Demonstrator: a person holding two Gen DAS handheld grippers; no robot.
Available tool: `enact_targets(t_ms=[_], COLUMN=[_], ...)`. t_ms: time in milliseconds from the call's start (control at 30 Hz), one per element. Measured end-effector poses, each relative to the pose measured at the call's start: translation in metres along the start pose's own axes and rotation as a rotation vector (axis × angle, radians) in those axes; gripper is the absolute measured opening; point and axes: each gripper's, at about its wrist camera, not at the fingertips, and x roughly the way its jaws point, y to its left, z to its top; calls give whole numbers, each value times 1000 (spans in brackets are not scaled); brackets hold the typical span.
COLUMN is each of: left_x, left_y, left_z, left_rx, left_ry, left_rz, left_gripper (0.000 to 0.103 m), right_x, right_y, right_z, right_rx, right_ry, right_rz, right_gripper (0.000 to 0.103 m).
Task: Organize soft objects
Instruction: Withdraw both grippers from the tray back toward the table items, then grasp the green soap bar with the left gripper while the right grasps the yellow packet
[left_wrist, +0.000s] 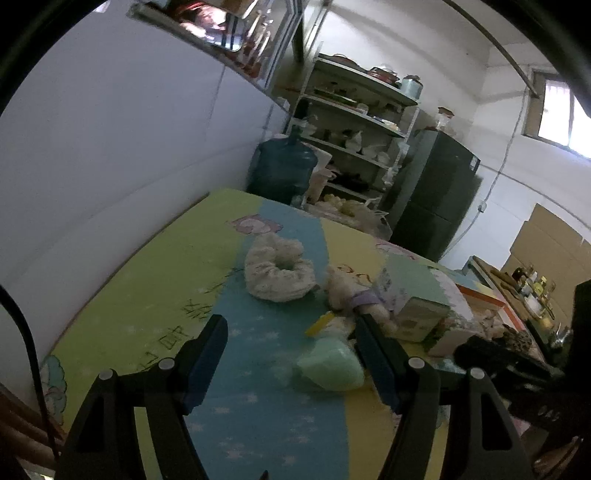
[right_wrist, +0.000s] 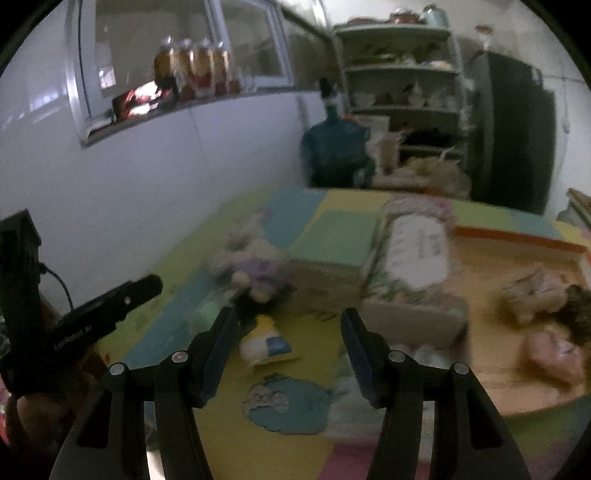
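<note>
- Both grippers, left gripper (left_wrist: 290, 323) and right gripper (right_wrist: 288, 317), are held wide open and empty above the mat (left_wrist: 155, 280).
- An approach step is judged; next, one soft item, perhaps the plush toy (left_wrist: 347, 291), must be straddled and closed upon.

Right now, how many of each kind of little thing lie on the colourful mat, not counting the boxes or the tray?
Fluffy white ring: 1
Plush toy in purple: 1
Pale green soft pack: 1
Yellow-and-white packet: 1
Total: 4
</note>
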Motion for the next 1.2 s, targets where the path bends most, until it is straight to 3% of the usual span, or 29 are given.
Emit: enact_targets(t_ms=[367, 500, 767, 1200], left_x=[3, 4, 7, 15], left_y=[24, 32, 43, 57], left_z=[-1, -1, -3, -7], left_rx=[-18, -25, -43, -40], left_ry=[0, -2, 0, 26], left_rz=[15, 15, 10, -21], left_gripper=[71, 71, 71, 71], right_x=[45, 57, 75, 88], right_y=[22, 24, 31, 41], right_z=[-3, -2, -4, -3], right_rx=[-38, -46, -89, -119], right_ry=[91, 110, 146, 170], right_rz=[47, 38, -14, -51], right_gripper=[60, 58, 44, 42])
